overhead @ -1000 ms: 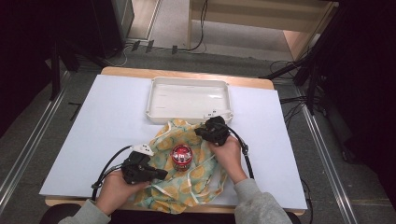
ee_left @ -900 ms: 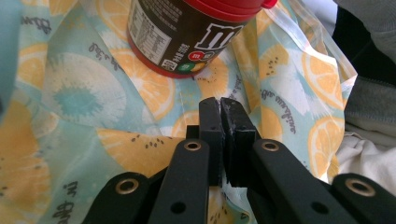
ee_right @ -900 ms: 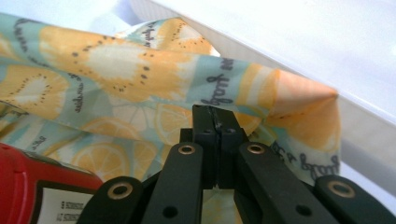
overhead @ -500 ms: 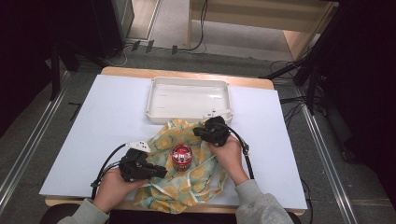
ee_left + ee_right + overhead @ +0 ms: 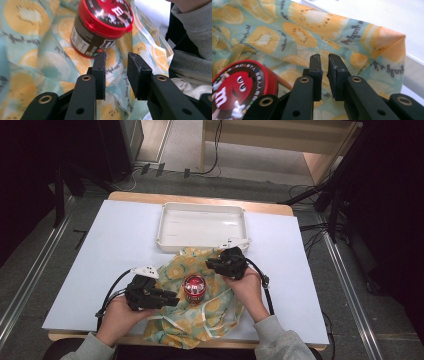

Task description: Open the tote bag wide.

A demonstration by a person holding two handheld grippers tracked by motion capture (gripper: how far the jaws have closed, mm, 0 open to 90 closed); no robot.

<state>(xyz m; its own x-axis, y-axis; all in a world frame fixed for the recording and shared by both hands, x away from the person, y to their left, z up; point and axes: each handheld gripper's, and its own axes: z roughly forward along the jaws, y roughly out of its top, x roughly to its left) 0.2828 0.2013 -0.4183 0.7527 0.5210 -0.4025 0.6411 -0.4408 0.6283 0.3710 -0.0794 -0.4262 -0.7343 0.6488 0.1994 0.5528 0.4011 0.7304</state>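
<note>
Both grippers are letting go of the cloth (image 5: 200,315). The left gripper (image 5: 115,65) has just been opening its jaws, which are now standing moderately apart with the cloth lying loose under the gap and nothing pinched. The right gripper (image 5: 324,65) has also just been opening, but its jaws are only narrowly parted; the cloth is showing behind the slit, and no fold is visibly clamped. Compared with a second ago, the hands are sitting in much the same places in the high view, so only the jaws are changing. I am reading this as a release: the cloth is being left spread around the can (image 5: 194,288), and the next grip is probably coming elsewhere.

The can is standing upright just ahead of the left gripper's tips, slightly to their left, apart from them. From the right gripper, the can (image 5: 238,82) is sitting near, low on its left.
</note>
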